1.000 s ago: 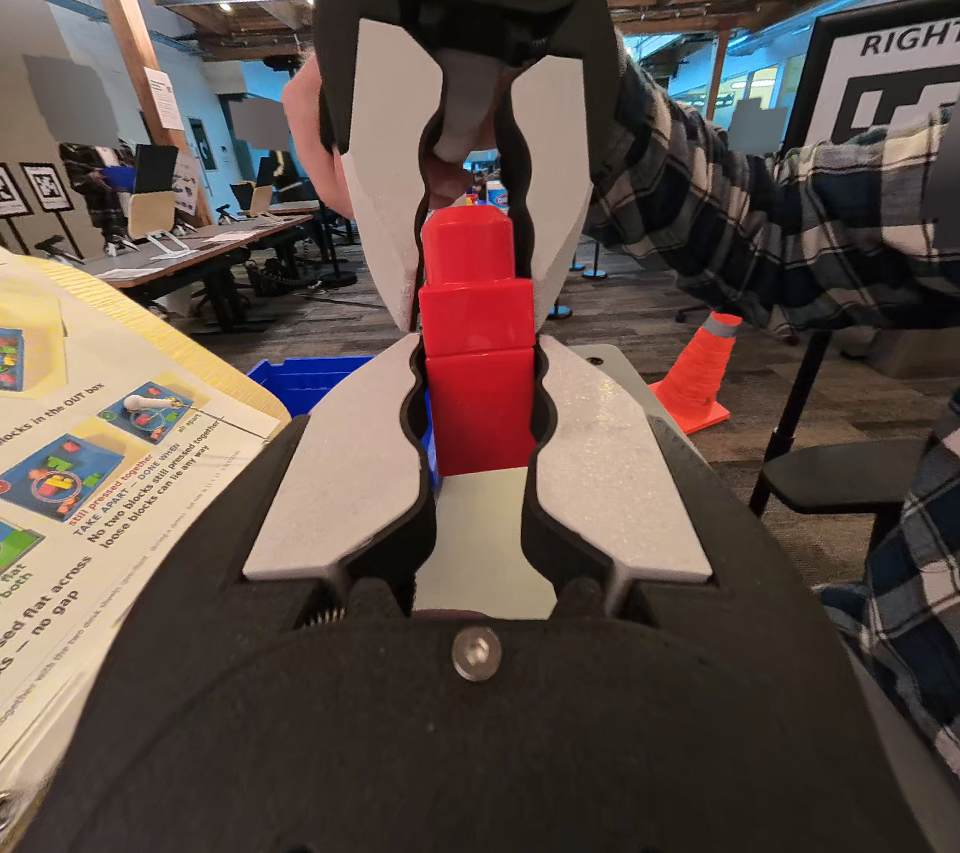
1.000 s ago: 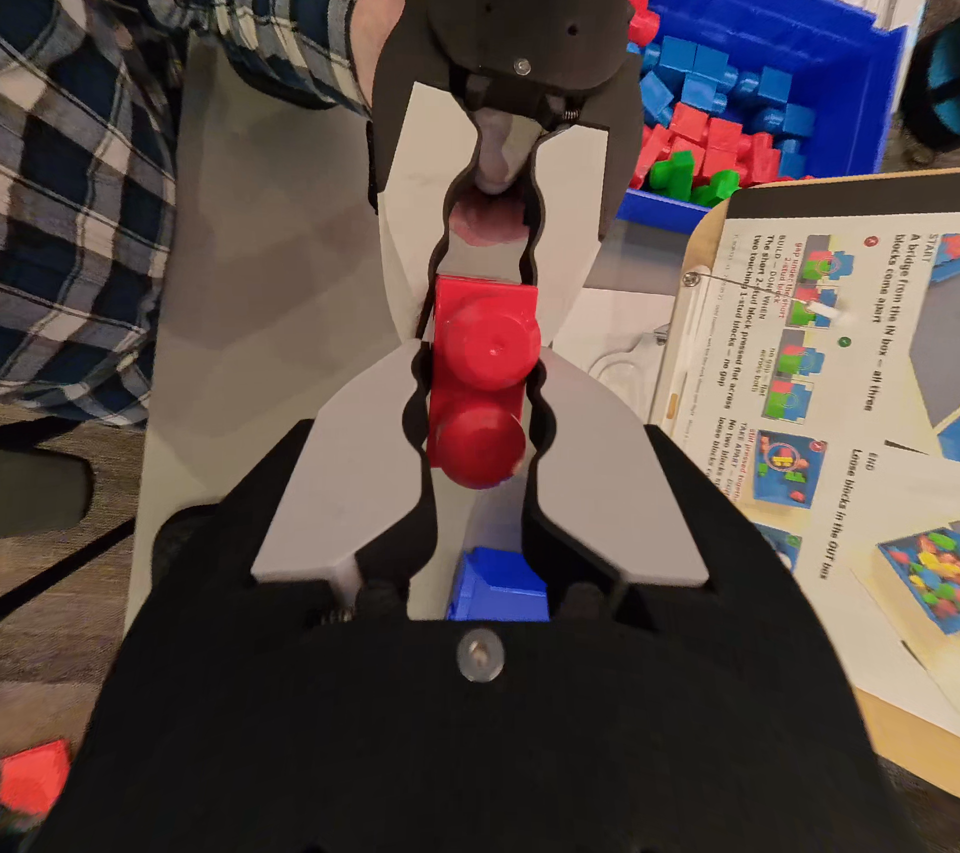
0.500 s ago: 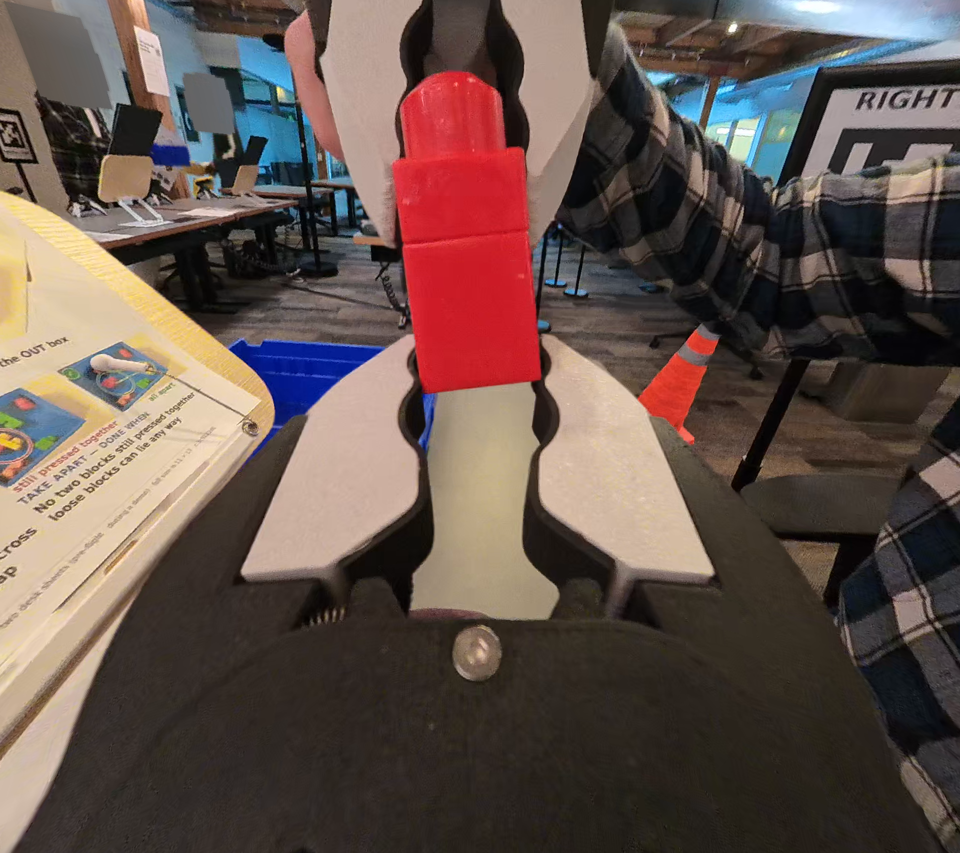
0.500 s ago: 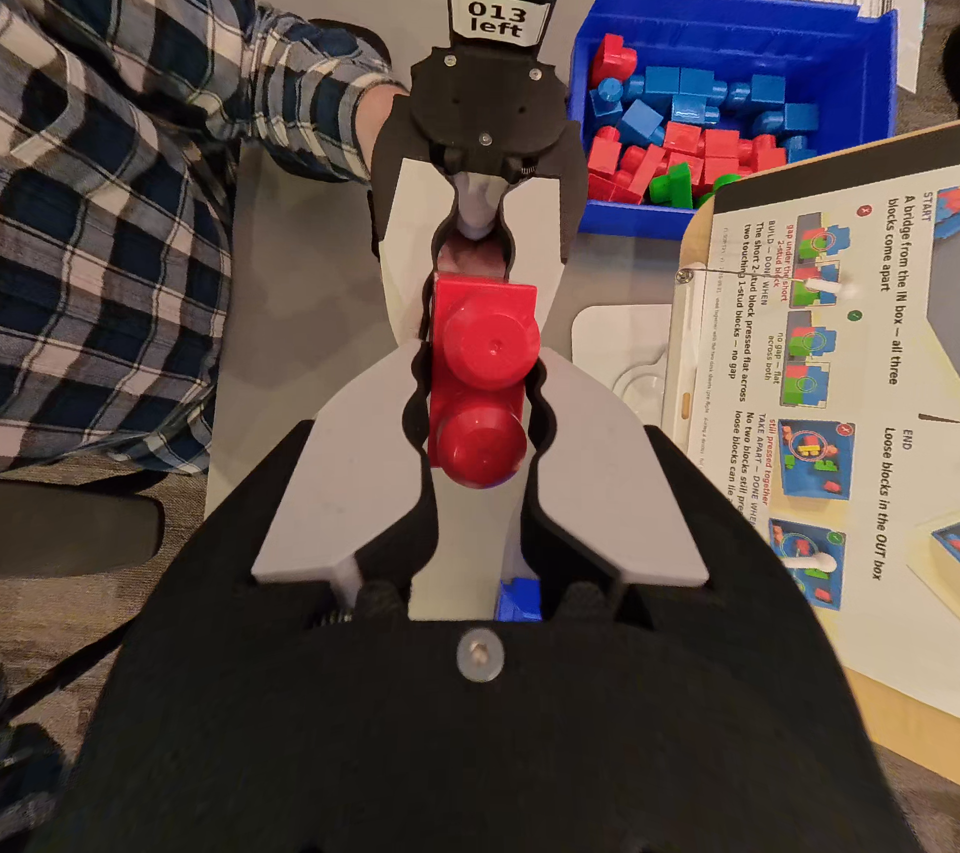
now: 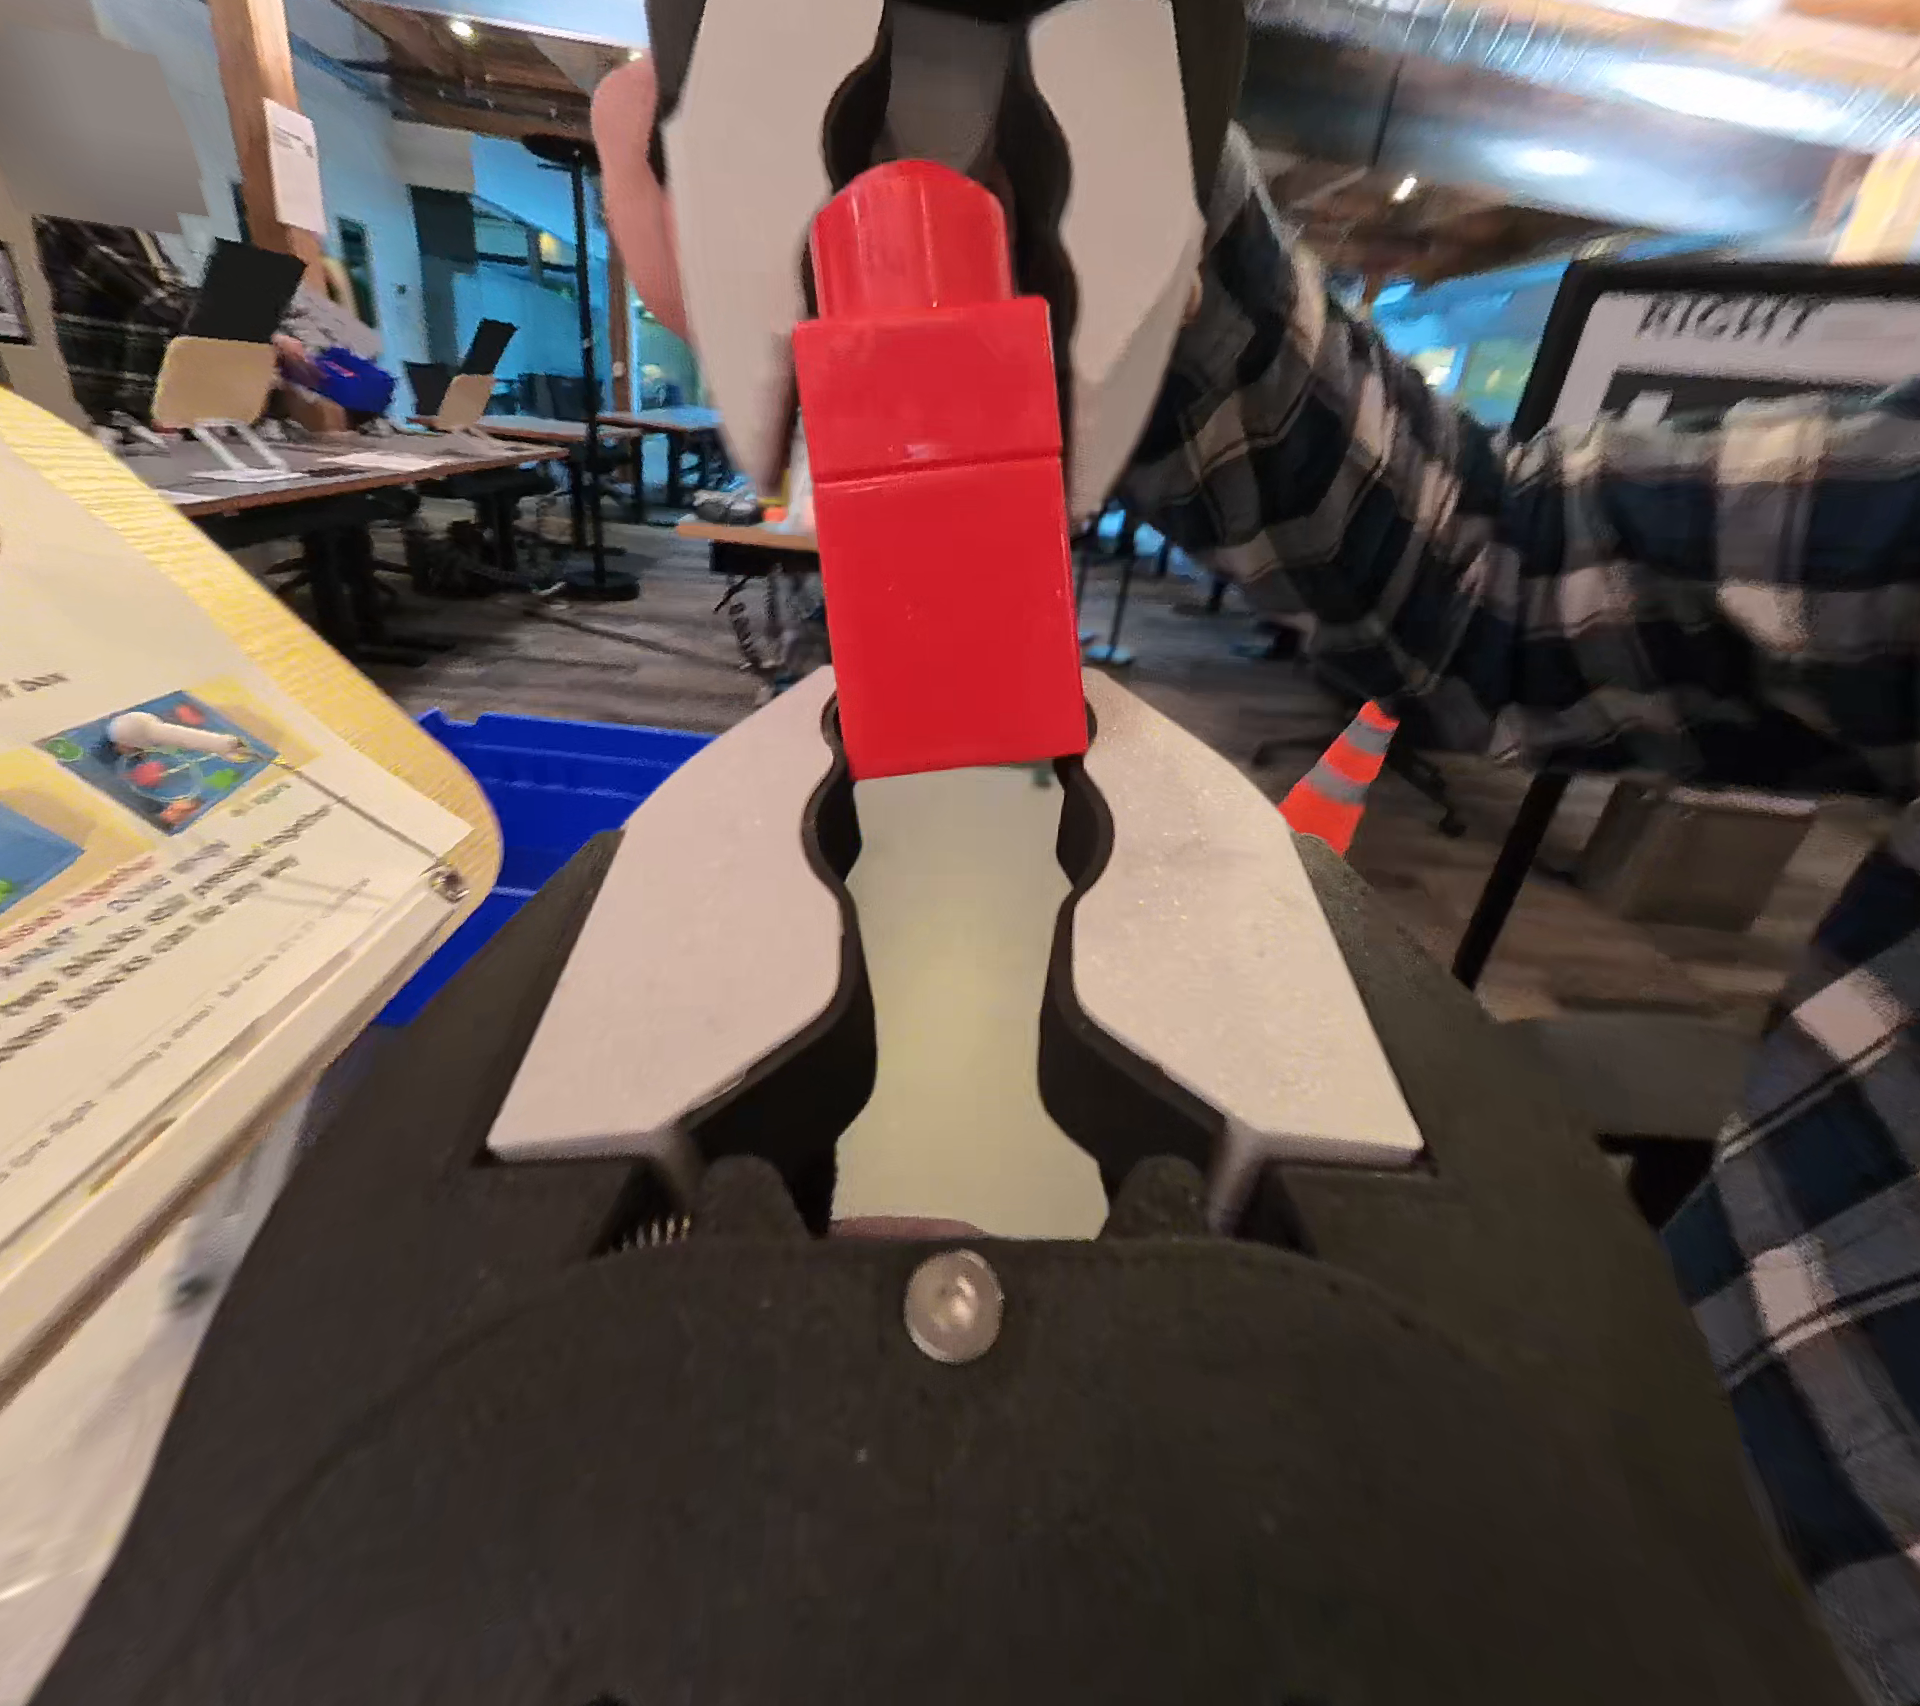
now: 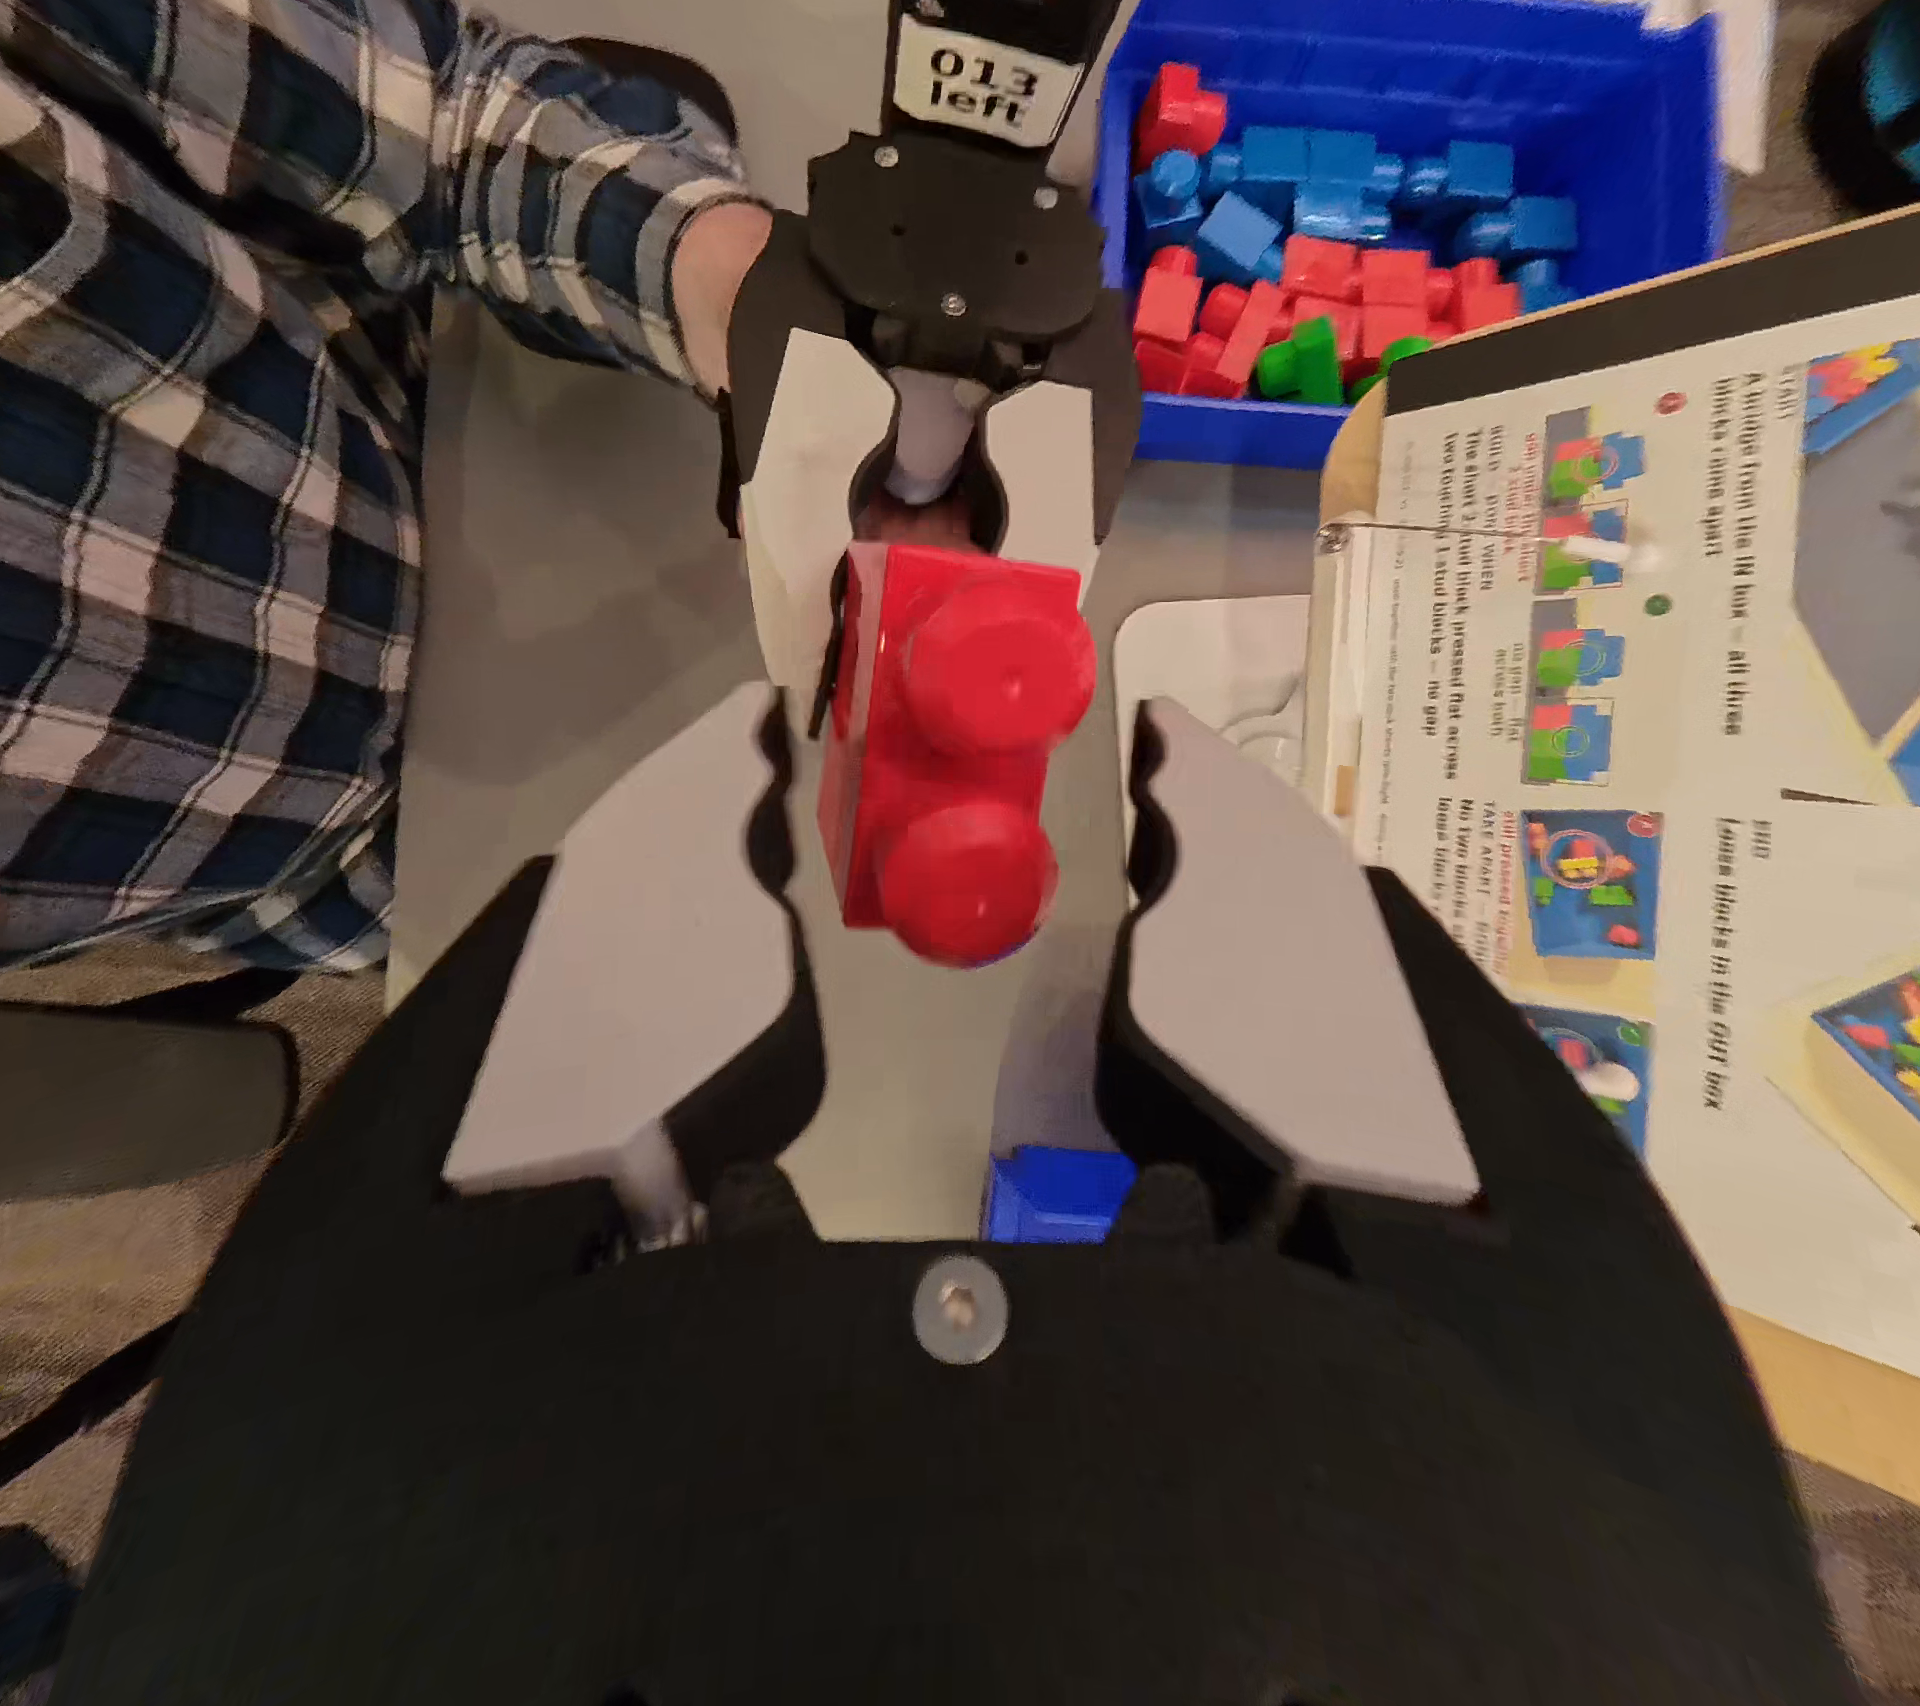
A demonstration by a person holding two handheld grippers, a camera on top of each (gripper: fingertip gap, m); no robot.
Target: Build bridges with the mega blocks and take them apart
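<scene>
Right gripper: jaws, shut on the red blocks half a second ago, now stand wide with a gap on both sides. Left gripper alone now clamps the stack. The stack has risen in the left wrist view.

Left tongs: squeezed onto the bottom of a stack of red blocks. Both fingertips press on its sides.
Left tongs from the other side: they point toward the right tongs, and the red stack sticks out from their tips.
Right tongs: wide open. There is a gap on each side between the fingers and the red stack, so they hold nothing.
Right tongs seen from the left: they come down from above, spread around the top of the stack.
Left hand: holds the left tongs from behind.
Arms: both in checked sleeves.
</scene>
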